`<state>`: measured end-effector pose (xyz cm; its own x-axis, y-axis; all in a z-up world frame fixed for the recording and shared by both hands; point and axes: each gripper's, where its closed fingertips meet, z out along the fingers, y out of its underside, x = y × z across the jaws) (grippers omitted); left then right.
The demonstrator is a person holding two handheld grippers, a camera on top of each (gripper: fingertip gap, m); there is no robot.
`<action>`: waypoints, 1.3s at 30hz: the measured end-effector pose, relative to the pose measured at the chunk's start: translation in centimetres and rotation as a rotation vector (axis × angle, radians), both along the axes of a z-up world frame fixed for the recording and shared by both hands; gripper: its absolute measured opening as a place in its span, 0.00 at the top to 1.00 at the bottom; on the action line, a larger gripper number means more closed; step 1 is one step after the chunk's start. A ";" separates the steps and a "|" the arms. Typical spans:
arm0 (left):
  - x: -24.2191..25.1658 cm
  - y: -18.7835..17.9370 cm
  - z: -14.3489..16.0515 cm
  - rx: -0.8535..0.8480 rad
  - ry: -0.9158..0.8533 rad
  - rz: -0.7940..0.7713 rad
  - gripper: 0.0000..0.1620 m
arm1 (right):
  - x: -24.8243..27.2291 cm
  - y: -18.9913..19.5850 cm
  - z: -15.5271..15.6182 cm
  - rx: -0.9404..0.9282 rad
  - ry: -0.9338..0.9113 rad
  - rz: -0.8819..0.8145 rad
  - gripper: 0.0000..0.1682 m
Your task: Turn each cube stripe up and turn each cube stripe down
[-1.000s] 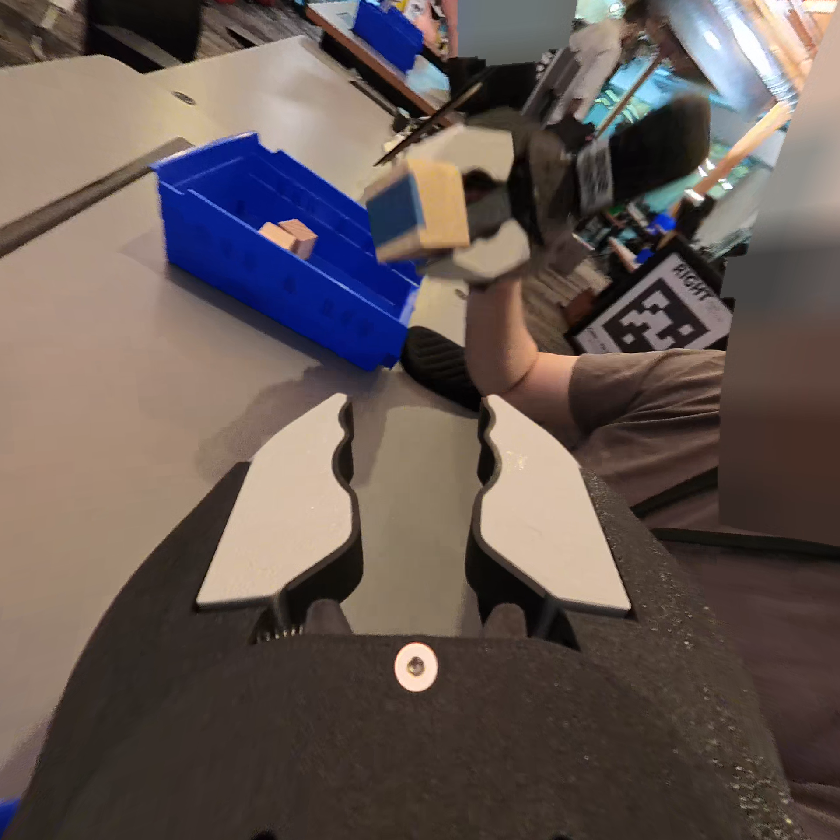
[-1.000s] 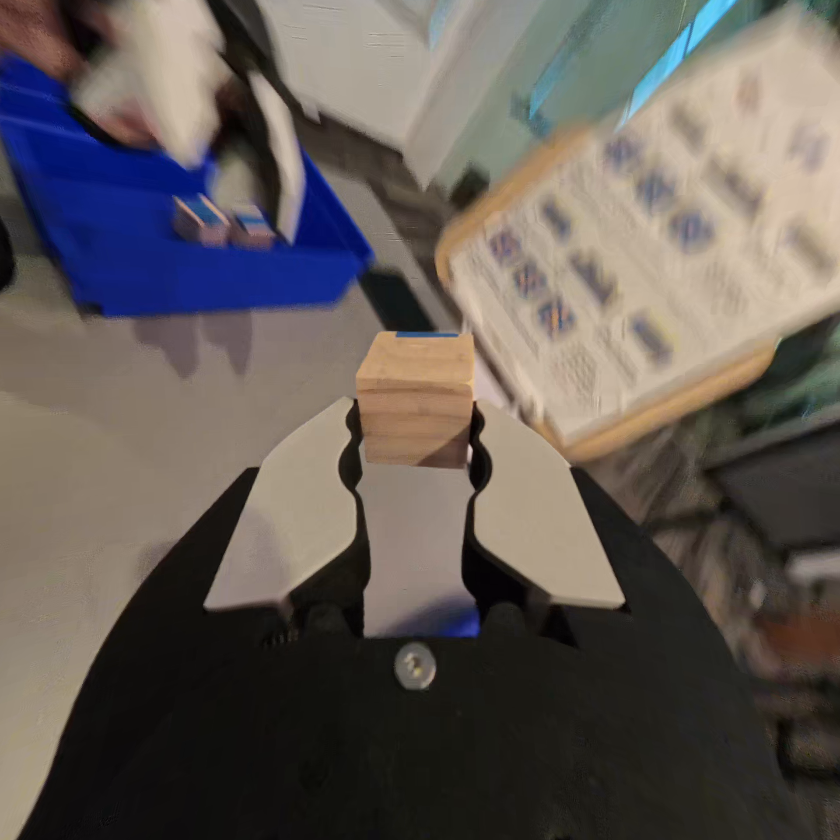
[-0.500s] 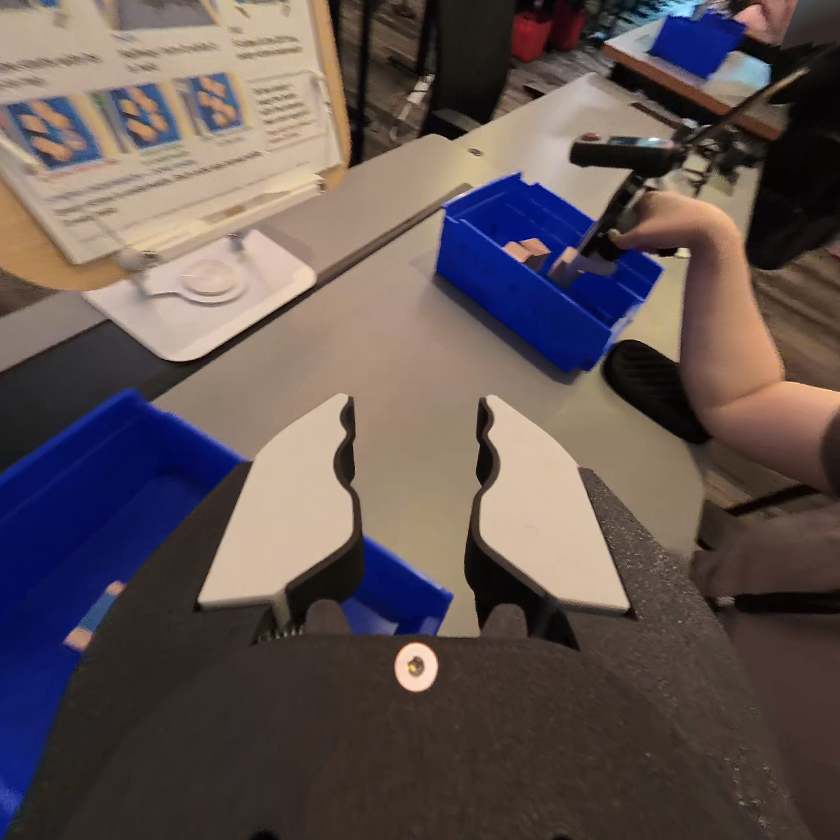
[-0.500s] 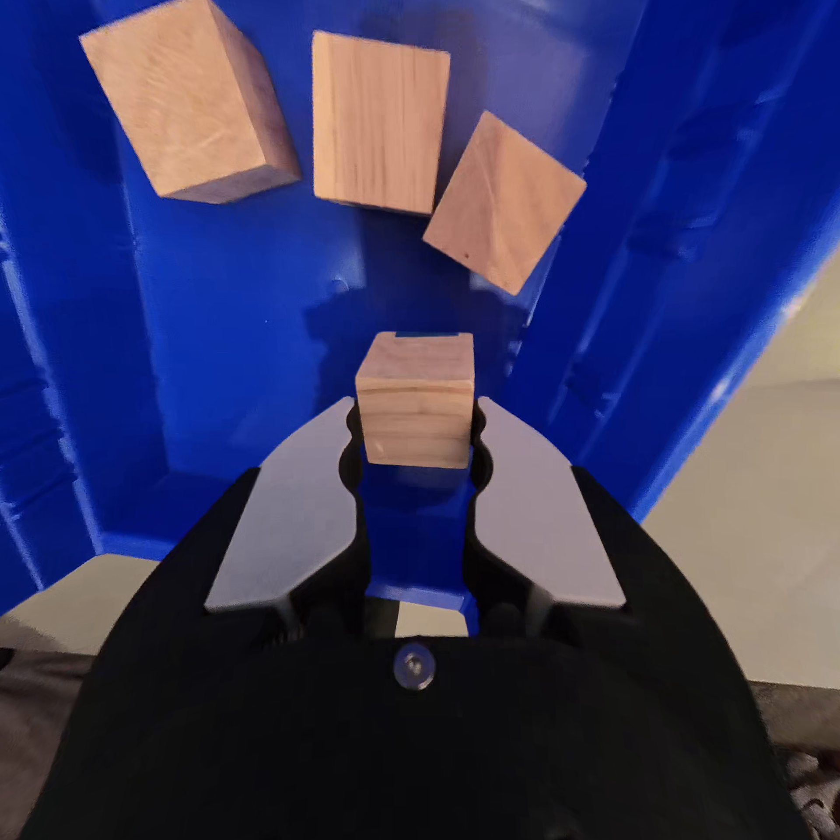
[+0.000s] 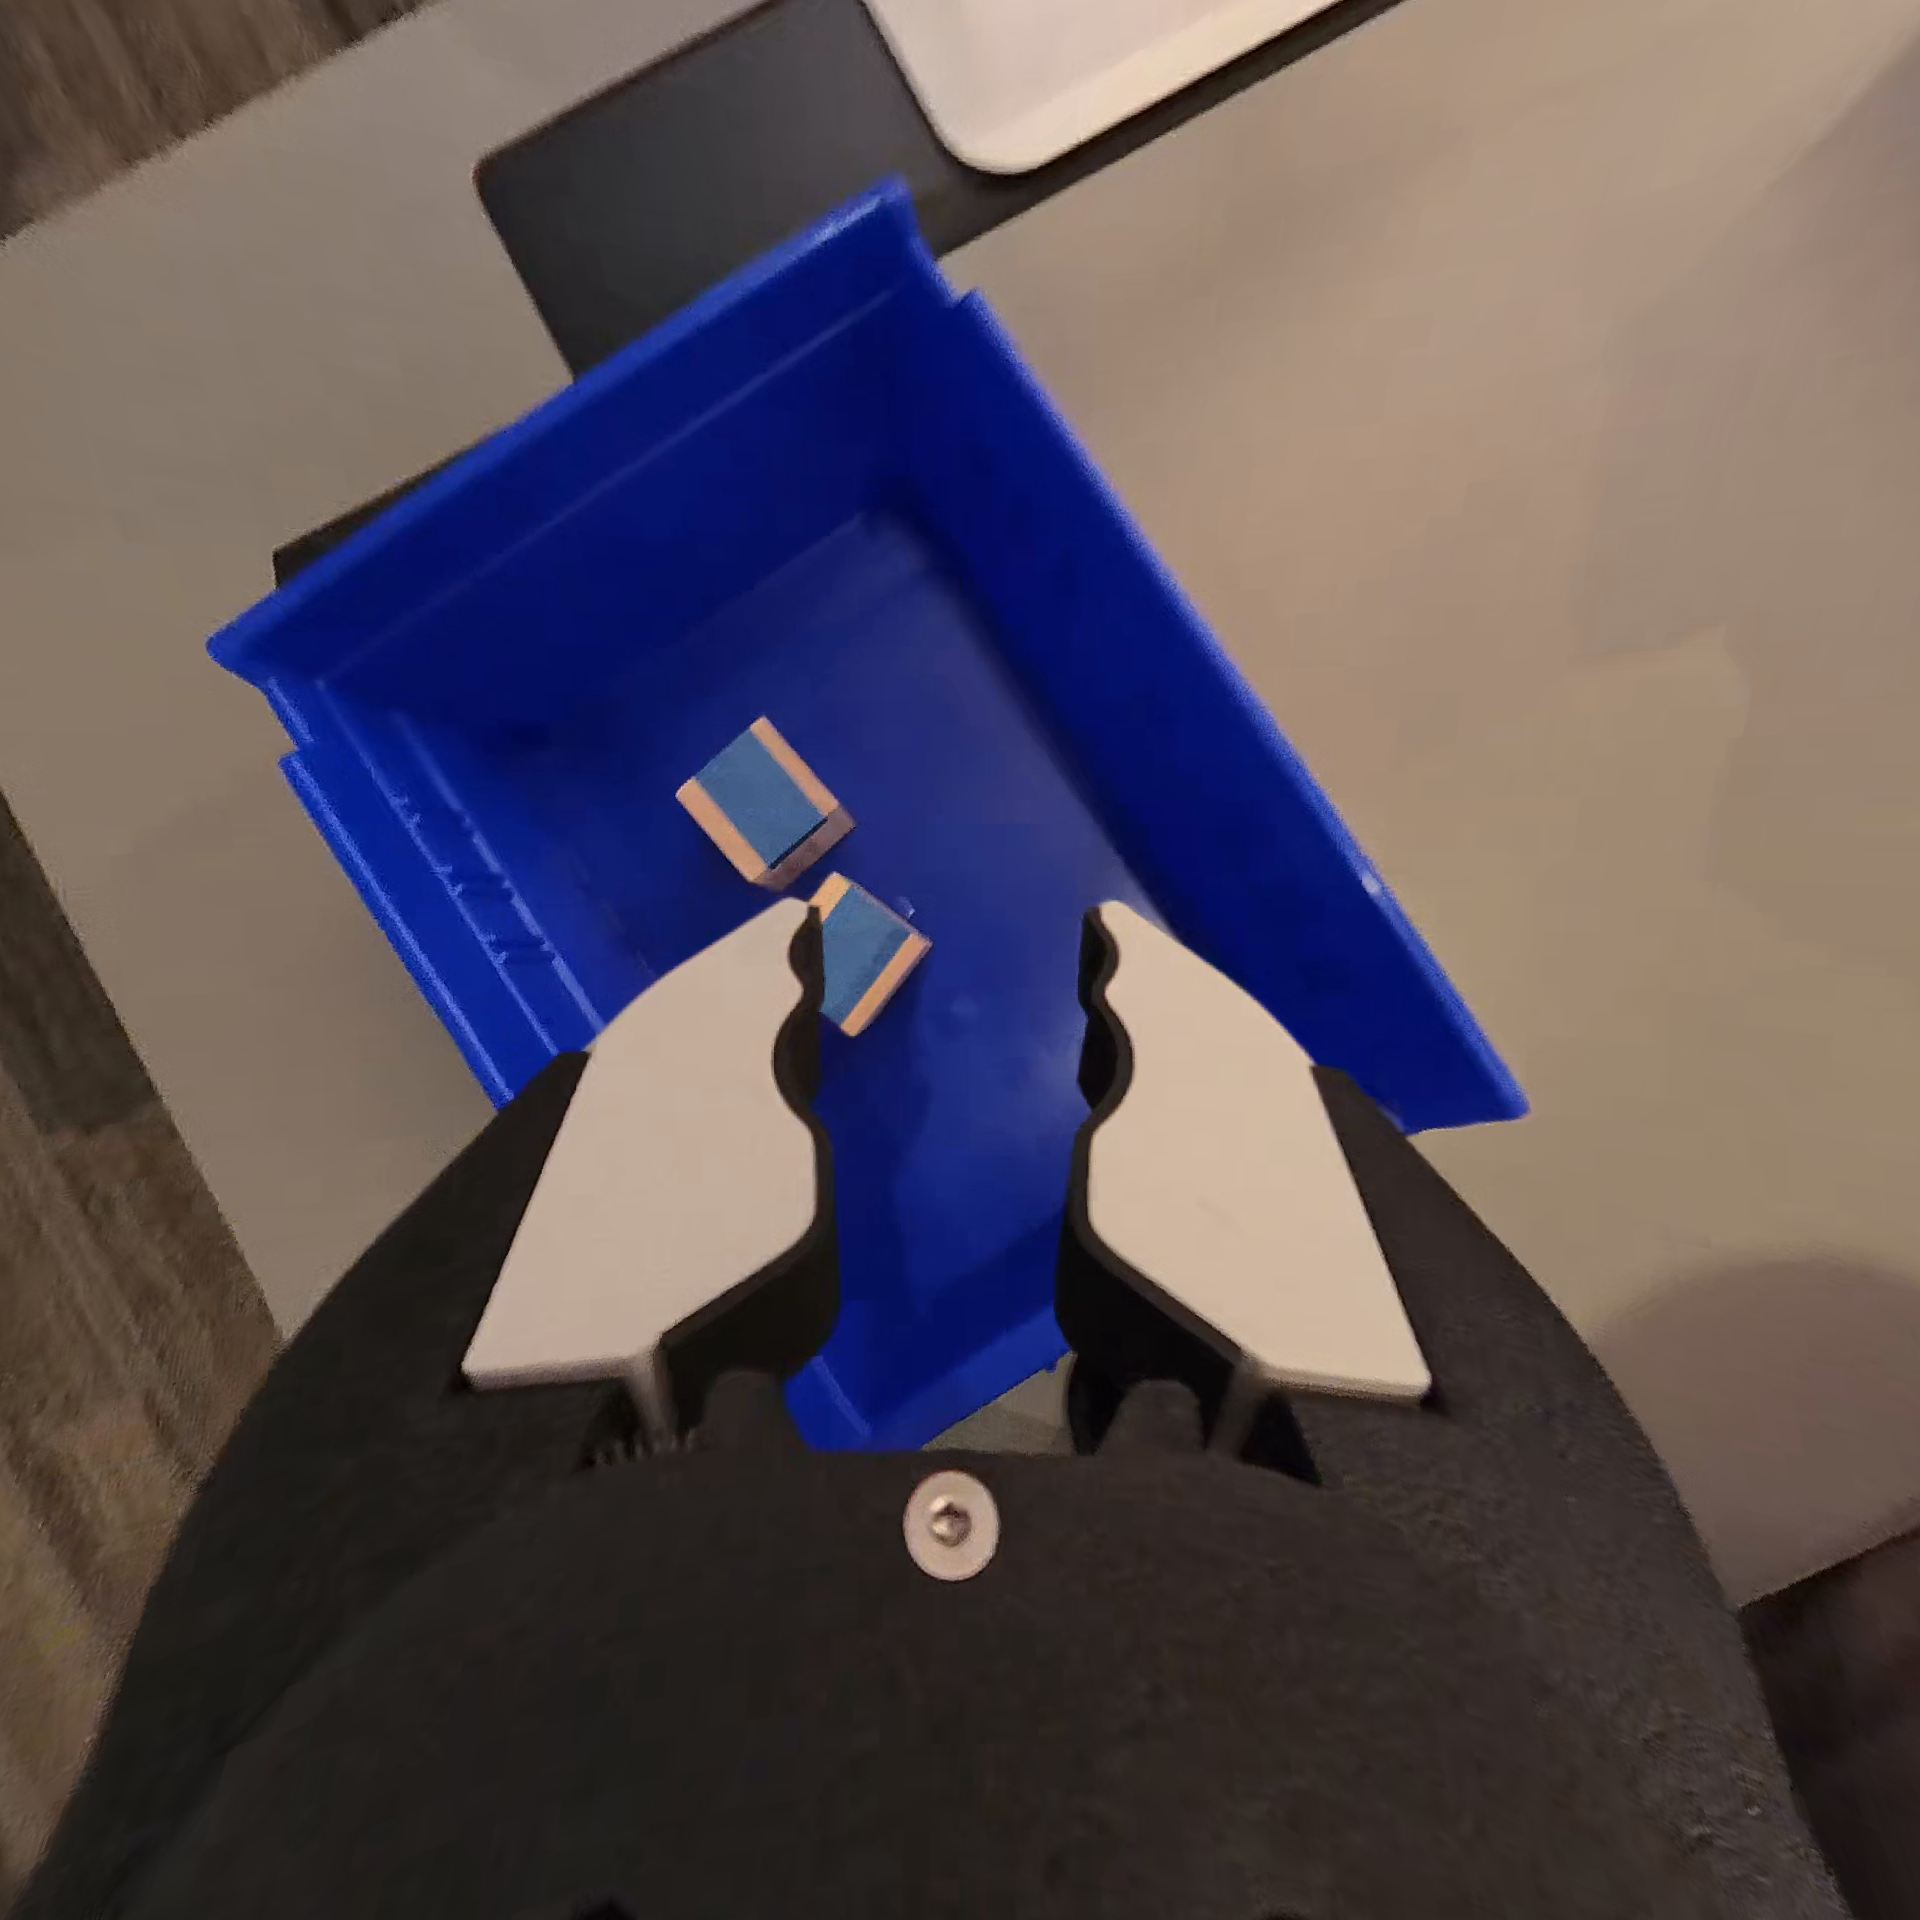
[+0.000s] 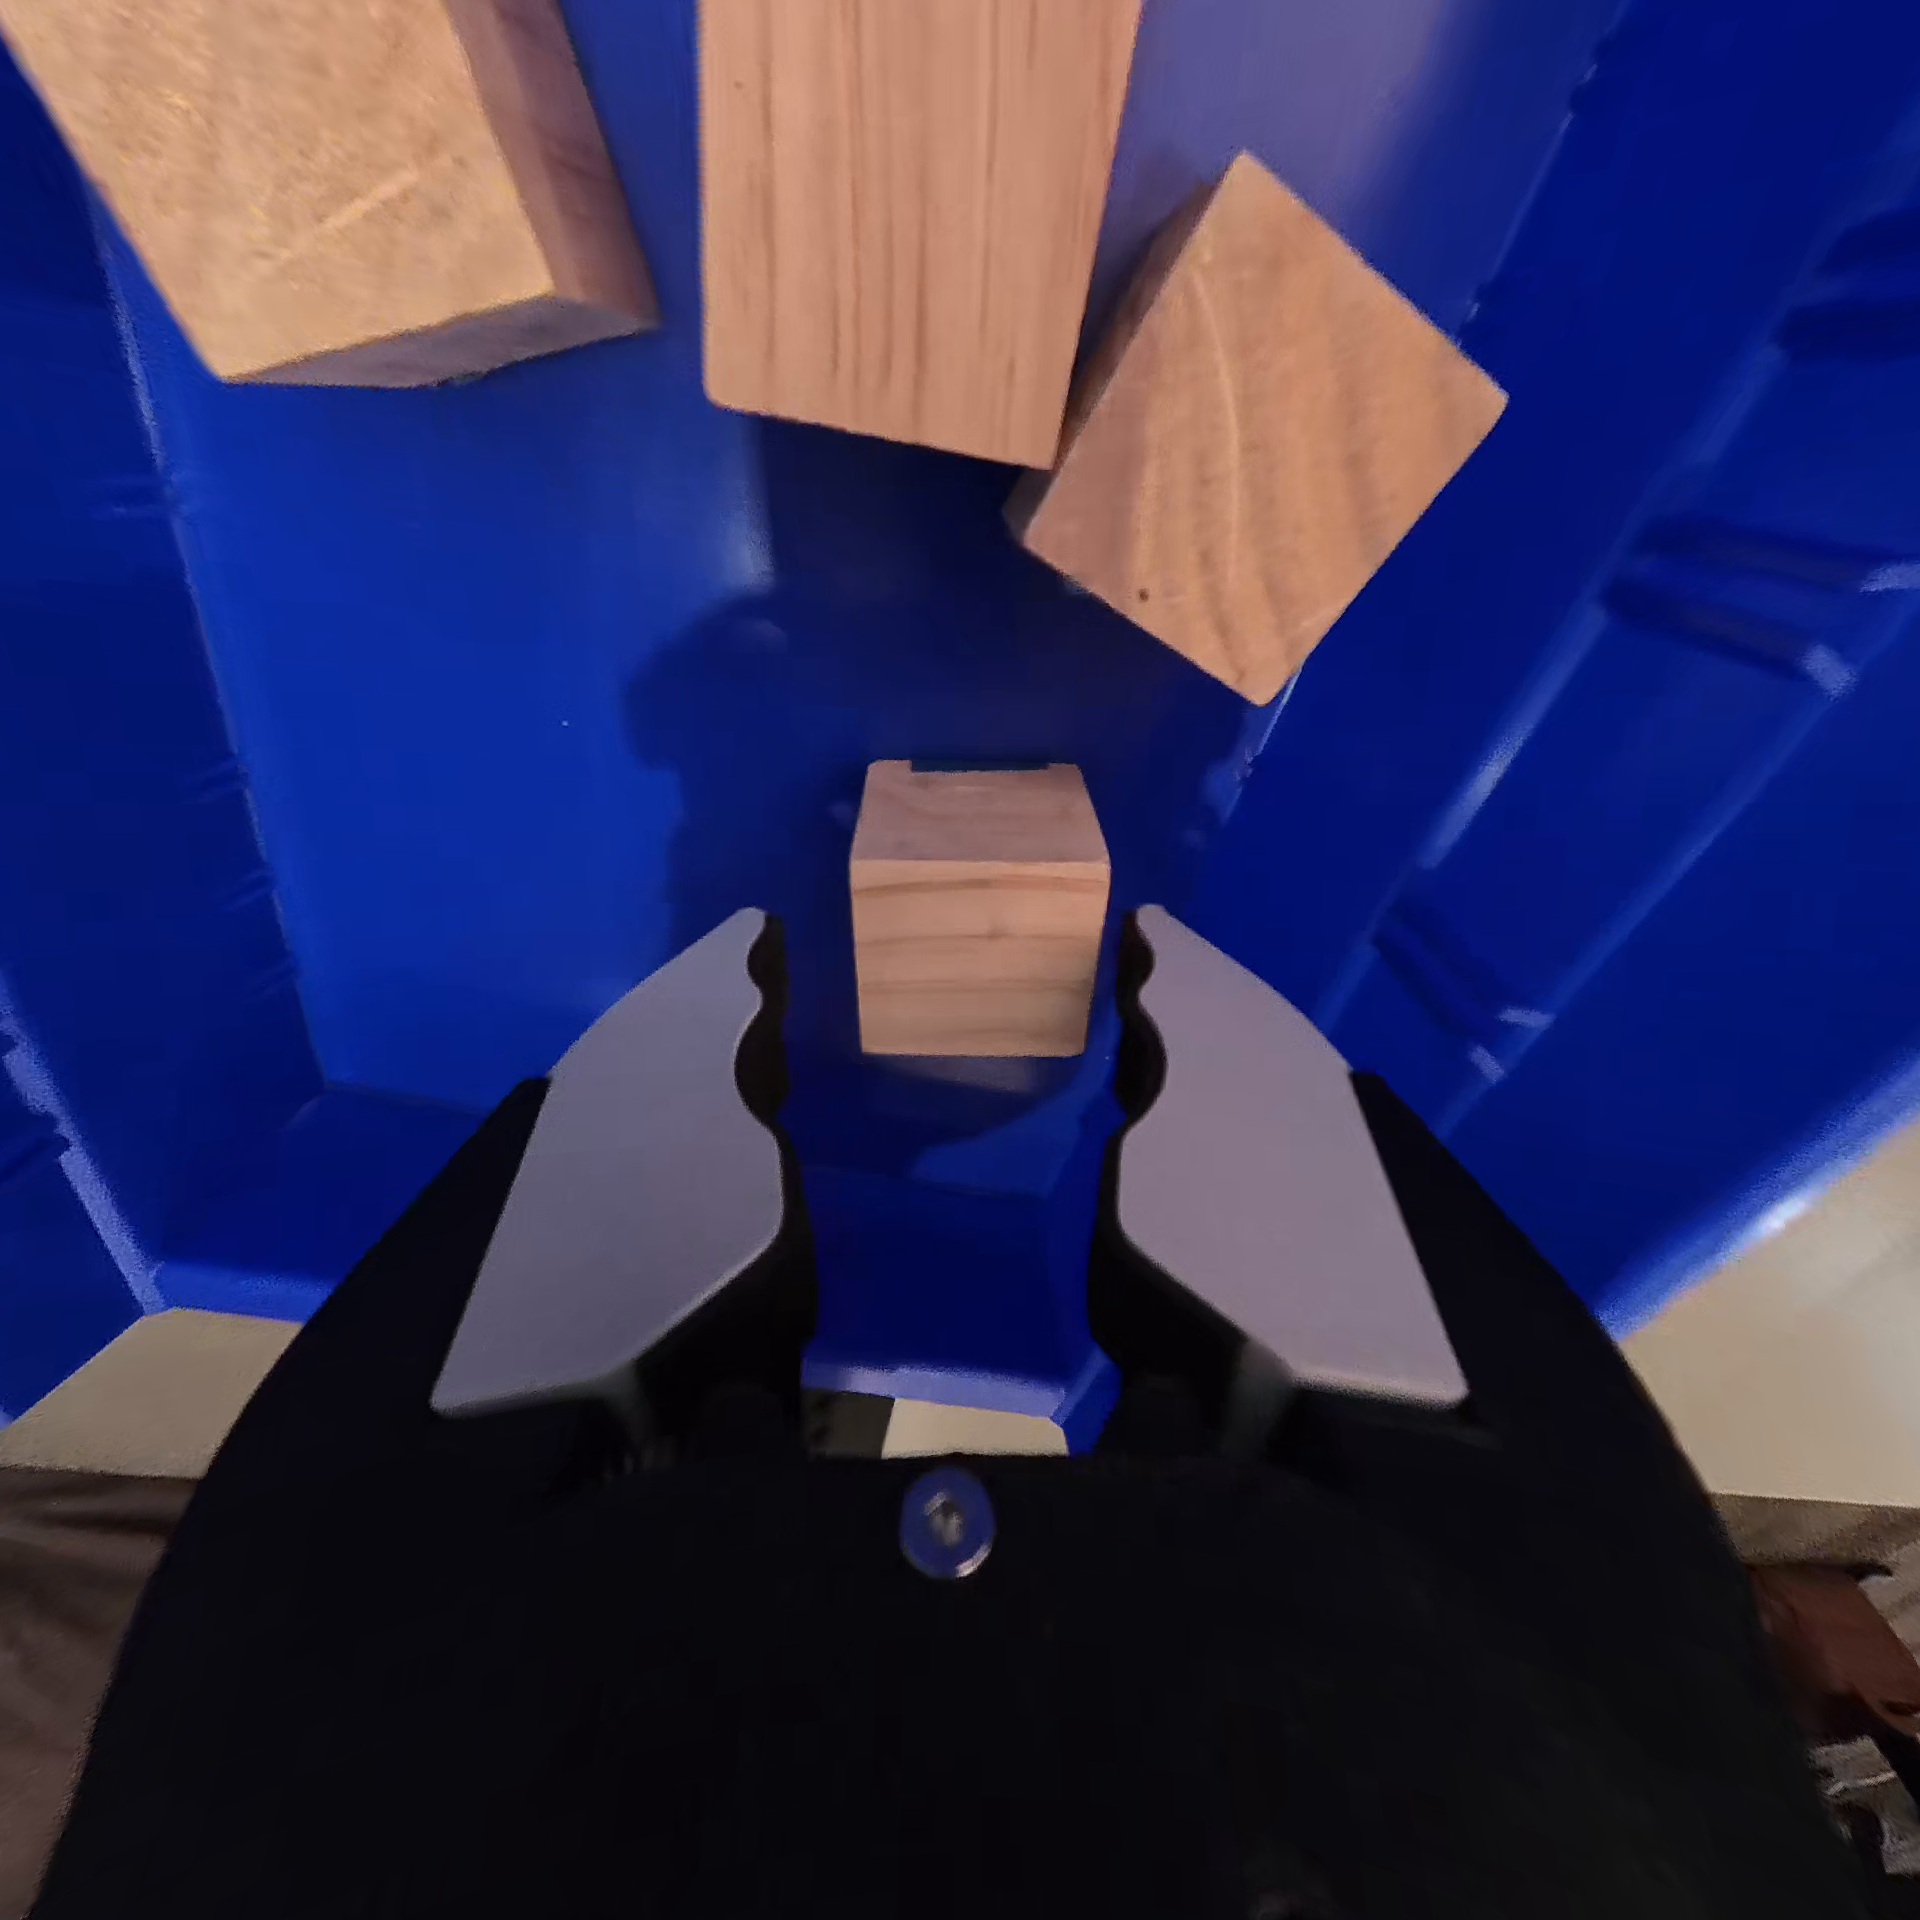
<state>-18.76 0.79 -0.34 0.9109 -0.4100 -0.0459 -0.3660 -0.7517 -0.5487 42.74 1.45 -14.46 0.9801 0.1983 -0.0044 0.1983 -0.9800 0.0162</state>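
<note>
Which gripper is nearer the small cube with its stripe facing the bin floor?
Right. The right gripper is open around that cube, fingers just clear. The left gripper hovers over another bin.

Your right gripper (image 6: 951, 966) stands parted around a wooden cube (image 6: 979, 925) in the blue bin (image 6: 416, 727), three plain cubes (image 6: 883, 208) beyond it.

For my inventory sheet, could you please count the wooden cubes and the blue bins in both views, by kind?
Cubes showing a blue stripe on top: 2
Cubes showing plain wood on top: 4
Blue bins: 2
Total: 8
</note>
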 end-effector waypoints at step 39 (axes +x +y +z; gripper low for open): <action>-4.6 0.6 -6.8 -0.162 0.358 -0.191 0.69 | -2.4 0.5 9.4 0.369 -0.036 0.191 0.61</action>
